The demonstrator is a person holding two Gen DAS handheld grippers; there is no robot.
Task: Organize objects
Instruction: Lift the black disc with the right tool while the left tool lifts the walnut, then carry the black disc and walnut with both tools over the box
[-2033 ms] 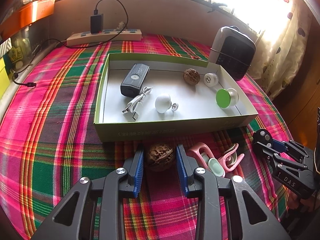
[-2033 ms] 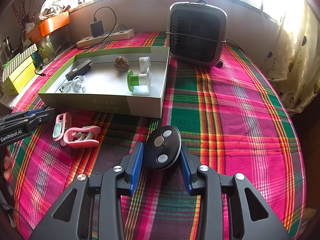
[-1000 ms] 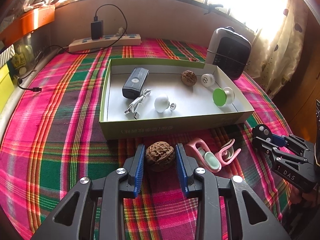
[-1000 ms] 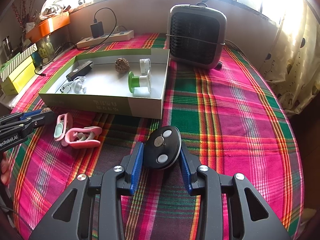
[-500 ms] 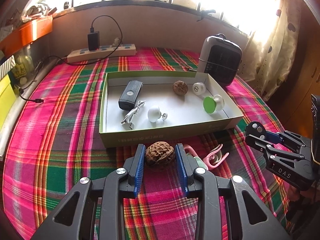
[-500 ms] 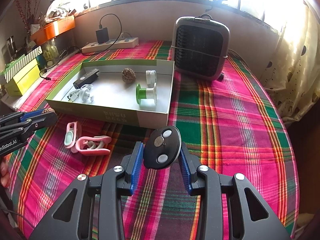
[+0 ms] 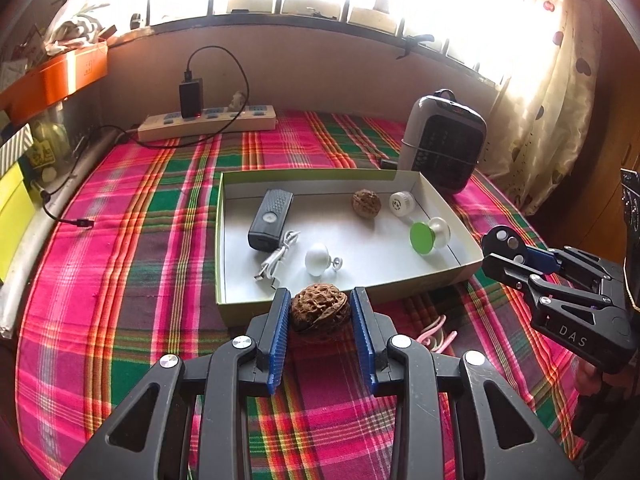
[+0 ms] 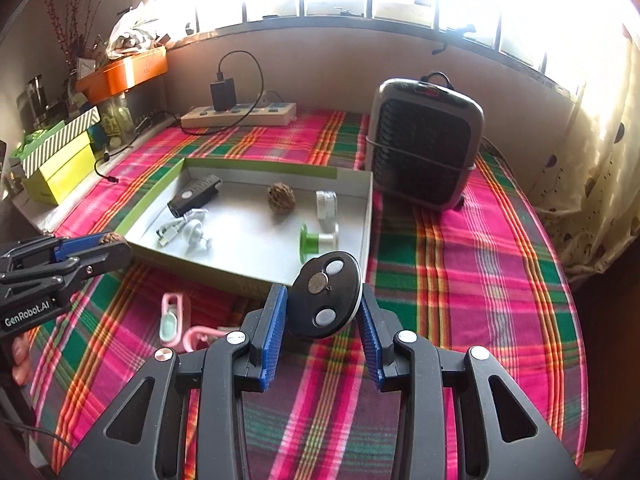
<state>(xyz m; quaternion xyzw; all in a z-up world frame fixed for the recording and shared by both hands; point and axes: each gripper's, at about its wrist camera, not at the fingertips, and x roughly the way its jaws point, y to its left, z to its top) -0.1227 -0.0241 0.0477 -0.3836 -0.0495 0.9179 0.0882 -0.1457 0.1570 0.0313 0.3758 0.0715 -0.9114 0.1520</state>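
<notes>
Left tongs [image 7: 320,312], frame centre: clamped on walnut [image 7: 319,309]. Right tongs [image 8: 322,306]: clamped on black disc [image 8: 325,294]. Round walnut may roll; clear the tray [image 8: 240,278] wall.

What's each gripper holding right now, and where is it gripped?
The left gripper clamps a walnut by its two opposite sides. The right gripper pinches a black round disc by its rim, its flat face towards the camera.

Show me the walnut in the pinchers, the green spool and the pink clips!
Walnut [image 7: 319,307], left wrist view, on its wrinkled shell's middle.
Green spool [image 7: 420,237], left wrist view, on its green end disc.
Pink clips [image 8: 173,316], right wrist view, on the left clip's pale middle.
</notes>
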